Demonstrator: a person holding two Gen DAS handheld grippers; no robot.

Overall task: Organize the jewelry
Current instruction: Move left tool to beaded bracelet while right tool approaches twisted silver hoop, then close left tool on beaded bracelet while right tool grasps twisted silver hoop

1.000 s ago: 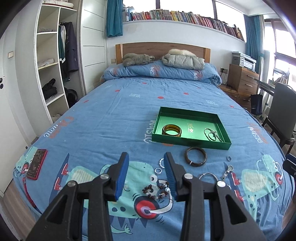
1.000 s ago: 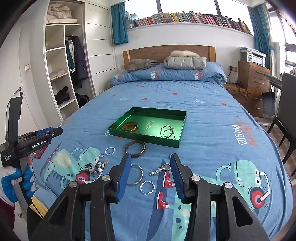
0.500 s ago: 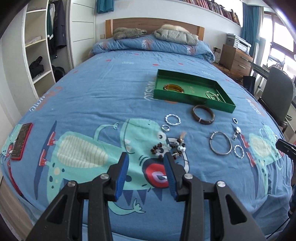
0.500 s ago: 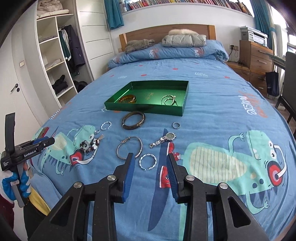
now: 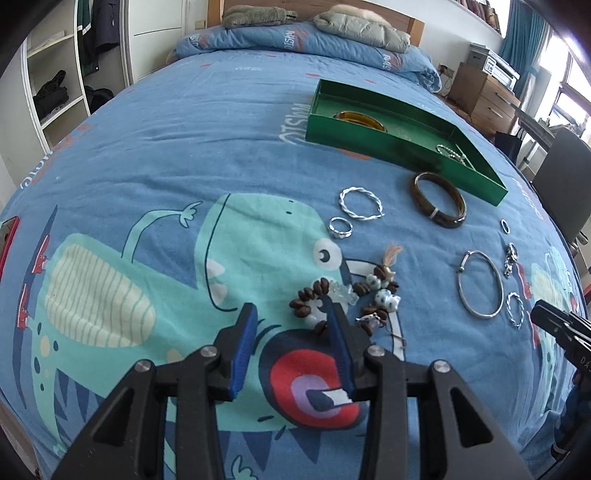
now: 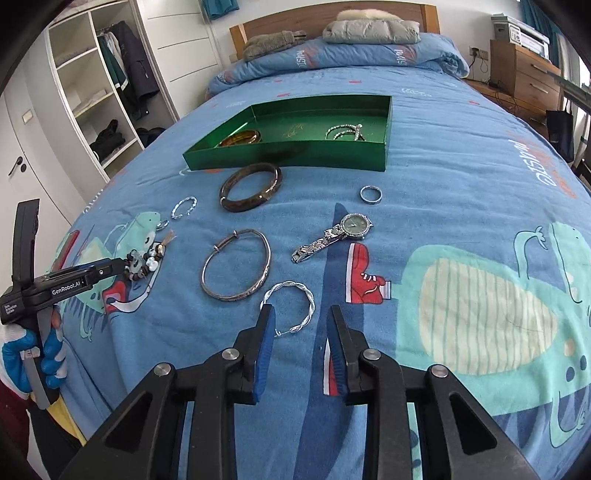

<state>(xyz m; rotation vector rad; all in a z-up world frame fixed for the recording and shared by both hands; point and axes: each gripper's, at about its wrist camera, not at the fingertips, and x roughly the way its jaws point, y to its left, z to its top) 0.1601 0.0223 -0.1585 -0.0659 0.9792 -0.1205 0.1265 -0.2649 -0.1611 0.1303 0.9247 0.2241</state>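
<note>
A green tray on the bed holds an amber bangle and a silver chain. Loose jewelry lies in front of it: a beaded bracelet, a dark bangle, a thin silver bangle, twisted silver bracelets, a watch and small rings. My left gripper is open, low over the bed, its right finger at the beaded bracelet's edge. My right gripper is open around the near twisted bracelet.
The blue dinosaur bedspread covers the bed. A red phone lies at the left edge. Pillows and folded clothes sit at the headboard. A wardrobe stands left, a dresser and chair right.
Both grippers have moved down and forward toward the bed. The left now reaches the beaded bracelet; the right now reaches the near twisted bracelet. Both stay open.
</note>
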